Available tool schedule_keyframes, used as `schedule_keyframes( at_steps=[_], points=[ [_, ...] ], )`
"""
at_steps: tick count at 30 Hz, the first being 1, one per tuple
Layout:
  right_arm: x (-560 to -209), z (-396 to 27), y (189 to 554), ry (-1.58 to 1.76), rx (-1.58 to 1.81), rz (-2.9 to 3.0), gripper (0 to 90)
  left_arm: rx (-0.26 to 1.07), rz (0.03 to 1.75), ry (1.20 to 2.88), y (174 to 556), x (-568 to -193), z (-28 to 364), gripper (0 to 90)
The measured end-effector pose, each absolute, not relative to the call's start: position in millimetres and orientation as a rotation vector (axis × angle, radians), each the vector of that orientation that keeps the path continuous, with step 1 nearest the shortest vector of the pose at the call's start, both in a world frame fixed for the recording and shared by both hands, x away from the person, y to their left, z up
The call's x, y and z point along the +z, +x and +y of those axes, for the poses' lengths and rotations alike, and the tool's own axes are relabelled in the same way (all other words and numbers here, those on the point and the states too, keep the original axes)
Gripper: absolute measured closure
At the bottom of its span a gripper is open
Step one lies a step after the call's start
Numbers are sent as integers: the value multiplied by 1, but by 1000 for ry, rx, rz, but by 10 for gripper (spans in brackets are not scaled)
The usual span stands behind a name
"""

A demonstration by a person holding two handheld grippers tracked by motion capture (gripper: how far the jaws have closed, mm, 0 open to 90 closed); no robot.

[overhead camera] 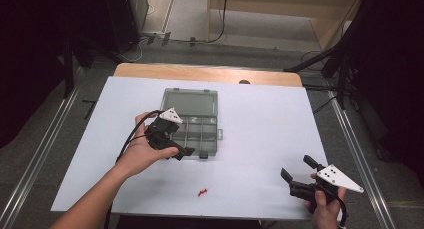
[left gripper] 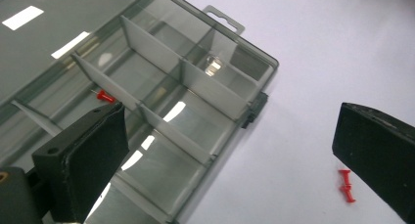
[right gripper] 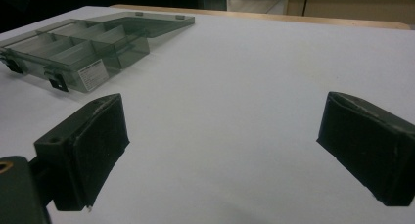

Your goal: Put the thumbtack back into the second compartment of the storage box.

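A clear grey compartment box [overhead camera: 206,140] lies open on the white table, its lid [overhead camera: 190,100] folded flat behind it. My left gripper [overhead camera: 181,140] hovers over the box's front left part, open with nothing between its pads. In the left gripper view the box [left gripper: 210,87] has one red push pin [left gripper: 104,96] in a compartment. Two more red pins [left gripper: 346,185] lie on the table outside the box beside my right-hand jaw. The high view shows those loose pins [overhead camera: 202,192] near the front edge. My right gripper [overhead camera: 298,168] is open and empty at the front right.
The white table top [overhead camera: 270,119] has free room to the right of the box and in front of it. A wooden strip [overhead camera: 210,73] runs along its far edge. The right gripper view has the box [right gripper: 88,48] far off to the left.
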State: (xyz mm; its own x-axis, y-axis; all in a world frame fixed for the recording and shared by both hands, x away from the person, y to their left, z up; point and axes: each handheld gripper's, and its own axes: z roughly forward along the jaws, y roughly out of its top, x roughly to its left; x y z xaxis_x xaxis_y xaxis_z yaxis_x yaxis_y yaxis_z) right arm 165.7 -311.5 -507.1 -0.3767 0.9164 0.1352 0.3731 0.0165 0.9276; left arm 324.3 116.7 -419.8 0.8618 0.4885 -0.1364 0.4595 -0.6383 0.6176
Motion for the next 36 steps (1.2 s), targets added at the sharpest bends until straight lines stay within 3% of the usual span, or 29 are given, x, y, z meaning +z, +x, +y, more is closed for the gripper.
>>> schedule_keyframes(
  at_steps=[10,20,22,31,36],
  points=[
    [-507,-310,165,1321,1355,1775,47,48,639,2400,299,-426,110,0],
    [-507,-310,166,1314,1351,1776,49,35,610,2417,280,-433,104,62],
    [-507,-310,166,1315,1351,1776,49,34,610,2412,277,-436,104,127],
    [-506,-310,165,1312,1351,1776,51,32,596,2457,263,-445,96,150],
    [-506,-310,166,1310,1351,1778,51,34,599,2482,259,-450,94,243]
  ],
)
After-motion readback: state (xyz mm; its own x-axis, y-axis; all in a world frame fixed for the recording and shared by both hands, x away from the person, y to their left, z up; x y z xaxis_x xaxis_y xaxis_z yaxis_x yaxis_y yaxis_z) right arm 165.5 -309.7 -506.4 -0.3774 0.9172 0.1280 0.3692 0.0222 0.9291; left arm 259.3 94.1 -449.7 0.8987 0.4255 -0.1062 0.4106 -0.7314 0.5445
